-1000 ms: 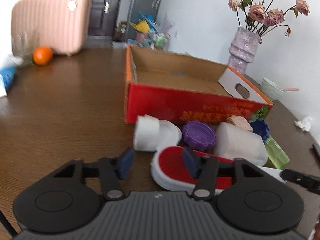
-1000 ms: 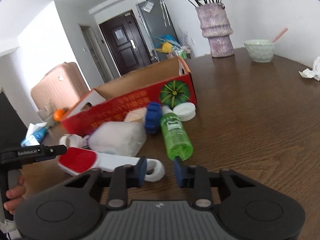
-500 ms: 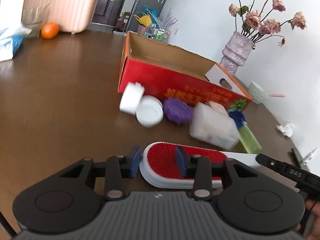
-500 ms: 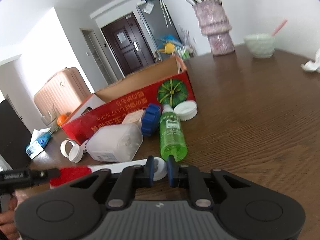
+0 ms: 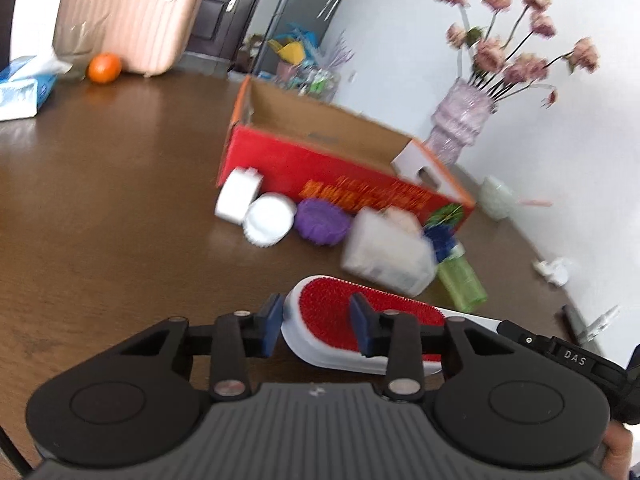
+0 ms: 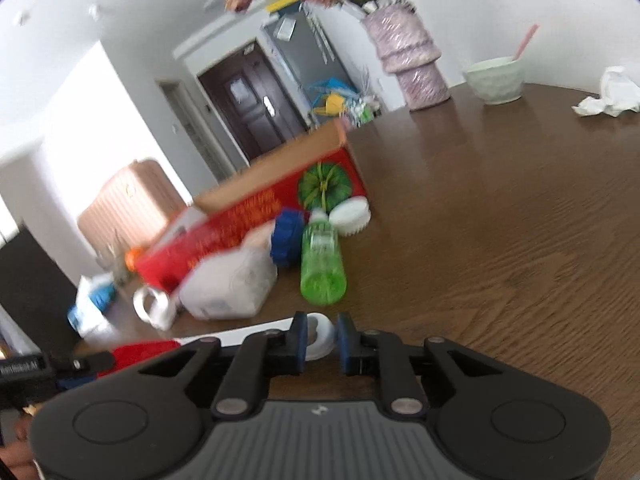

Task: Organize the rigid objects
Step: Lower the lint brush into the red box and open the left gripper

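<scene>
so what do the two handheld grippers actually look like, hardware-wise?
Both look the same. Left gripper and right gripper: matte black ribbed body, two round discs either side, black linkage bars with silver pivot pins, blue finger pads. Small white logo mid-body. Seen from the left wrist, the right unit's side reads "DAS". No cables or sleeves discernible.
</scene>
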`<state>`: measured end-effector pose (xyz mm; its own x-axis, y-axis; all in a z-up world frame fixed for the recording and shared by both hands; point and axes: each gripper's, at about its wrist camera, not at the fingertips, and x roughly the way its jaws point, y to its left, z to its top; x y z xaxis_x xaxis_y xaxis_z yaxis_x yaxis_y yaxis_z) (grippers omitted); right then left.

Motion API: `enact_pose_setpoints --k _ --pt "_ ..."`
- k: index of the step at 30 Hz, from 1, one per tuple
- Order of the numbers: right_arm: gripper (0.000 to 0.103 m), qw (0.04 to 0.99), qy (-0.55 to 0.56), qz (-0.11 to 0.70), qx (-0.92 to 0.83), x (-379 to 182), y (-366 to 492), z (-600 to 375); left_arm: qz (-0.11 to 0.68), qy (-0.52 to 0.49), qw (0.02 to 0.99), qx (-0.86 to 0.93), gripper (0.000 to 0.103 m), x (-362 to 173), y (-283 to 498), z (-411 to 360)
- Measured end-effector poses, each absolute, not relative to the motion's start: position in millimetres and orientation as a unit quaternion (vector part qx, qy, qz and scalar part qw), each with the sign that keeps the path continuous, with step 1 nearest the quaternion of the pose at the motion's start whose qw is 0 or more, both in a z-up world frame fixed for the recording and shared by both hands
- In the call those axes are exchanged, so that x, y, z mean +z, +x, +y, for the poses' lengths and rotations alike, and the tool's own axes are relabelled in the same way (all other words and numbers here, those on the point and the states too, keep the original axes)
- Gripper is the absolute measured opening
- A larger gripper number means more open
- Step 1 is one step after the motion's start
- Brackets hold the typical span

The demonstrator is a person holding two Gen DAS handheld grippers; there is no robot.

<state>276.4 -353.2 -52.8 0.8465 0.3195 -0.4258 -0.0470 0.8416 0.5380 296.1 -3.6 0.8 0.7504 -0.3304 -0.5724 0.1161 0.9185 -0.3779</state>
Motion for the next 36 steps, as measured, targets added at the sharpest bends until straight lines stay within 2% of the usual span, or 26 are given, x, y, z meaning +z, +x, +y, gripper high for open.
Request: enact_pose_setpoints --k 6,10,14,18,20,21,23,24,25,27,28,31,33,35,36 --pt "0.014 0.942 0.236 0.206 0.116 -11.2 317.7 -363.2 0.284 -0.175 0.935 -0.124 0.035 34.0 342.3 -11.6" --pt "0.014 0.949 0.216 0.186 0.133 19.0 394.6 -367.1 0.253 -0.165 0.944 -0.133 0.035 59.2 404.2 -12.1" --pt "0.014 0.937 0.219 0.227 0.149 28.8 495.8 -364.1 0.270 -0.166 0.942 -0.109 0.035 66.7 498.5 -4.5" --pt "0.014 0.908 0.222 0.321 0.150 7.8 611.0 -353.0 0.315 -0.154 0.934 -0.071 0.035 52.8 589.3 1.5" --pt "0.015 0.899 0.182 0.366 0.158 -0.9 650.5 -338.9 0.343 -0.145 0.927 -0.043 0.035 40.2 625.0 3.9" --pt "0.012 0.907 0.144 0.364 0.154 -0.9 662.0 -328.9 0.355 -0.134 0.925 -0.031 0.034 32.8 638.9 4.7" --pt "0.014 0.912 0.092 0.366 0.159 1.1 673.5 -312.7 0.371 -0.077 0.925 -0.011 0.034 20.2 657.6 -6.6" --pt "0.021 0.913 0.070 0.368 0.160 2.2 676.3 -305.4 0.374 -0.043 0.927 0.005 0.034 15.6 661.0 -14.0" --pt "0.042 0.915 0.043 0.370 0.158 2.0 678.2 -296.6 0.372 -0.029 0.928 0.003 0.034 16.2 661.0 -18.6" --pt "0.067 0.915 -0.009 0.373 0.155 -3.1 675.3 -282.2 0.337 -0.004 0.941 -0.012 0.038 20.5 653.7 -29.5" --pt "0.070 0.915 -0.034 0.373 0.151 -4.4 672.8 -274.8 0.329 0.017 0.944 -0.002 0.041 20.2 651.6 -35.9" --pt "0.074 0.920 -0.069 0.362 0.133 -2.9 660.0 -261.6 0.311 0.044 0.949 -0.016 0.043 20.0 645.7 -50.1" --pt "0.076 0.922 -0.044 0.361 0.133 0.2 654.5 -266.1 0.299 0.052 0.953 -0.023 0.048 21.5 643.8 -56.4" --pt "0.079 0.922 -0.020 0.362 0.133 1.1 647.3 -272.2 0.303 0.055 0.951 -0.041 0.058 20.4 640.9 -56.4" --pt "0.079 0.923 -0.013 0.363 0.128 1.8 646.1 -276.1 0.306 0.056 0.949 -0.049 0.059 20.6 641.8 -59.0"
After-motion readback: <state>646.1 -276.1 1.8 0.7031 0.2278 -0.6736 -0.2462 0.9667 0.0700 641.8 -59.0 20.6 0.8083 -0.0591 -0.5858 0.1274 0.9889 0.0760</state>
